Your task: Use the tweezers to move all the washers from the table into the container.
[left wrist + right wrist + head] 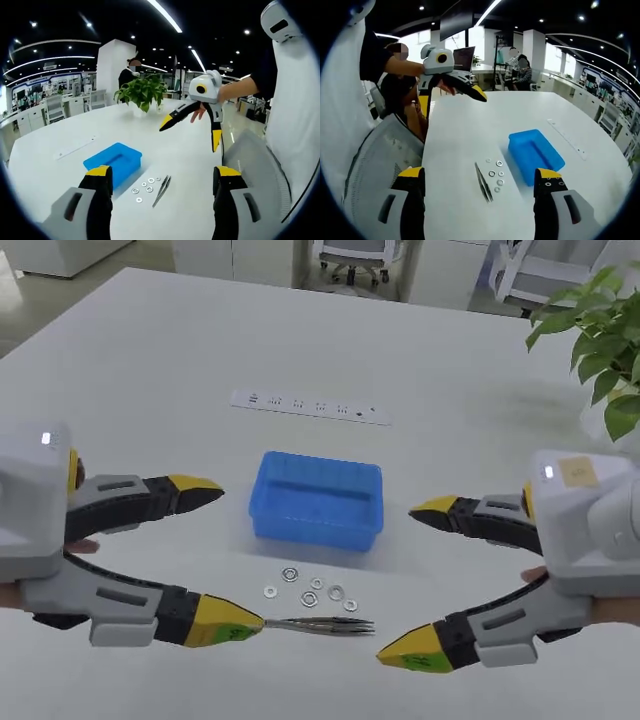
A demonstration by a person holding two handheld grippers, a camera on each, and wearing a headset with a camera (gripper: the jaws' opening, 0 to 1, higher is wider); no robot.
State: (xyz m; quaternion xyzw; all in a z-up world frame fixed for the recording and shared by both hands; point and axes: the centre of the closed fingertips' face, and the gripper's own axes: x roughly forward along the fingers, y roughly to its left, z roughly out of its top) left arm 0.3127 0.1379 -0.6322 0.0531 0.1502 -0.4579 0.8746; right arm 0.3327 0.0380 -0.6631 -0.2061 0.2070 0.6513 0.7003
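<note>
Fingers (228, 620) released on left gripper (235, 554) and right gripper (400, 582), flanking thin steel tweezers (320, 624) beside silver ring washers (310, 590), seemingly poised to grasp them.

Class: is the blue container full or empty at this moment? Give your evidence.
Empty: the container has a bare blue floor in the head view, and the washers lie on the table beside the tweezers.

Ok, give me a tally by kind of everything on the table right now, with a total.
Washers: 6
Tweezers: 1
Blue container: 1
Power strip: 1
Plant: 1
Total: 10
</note>
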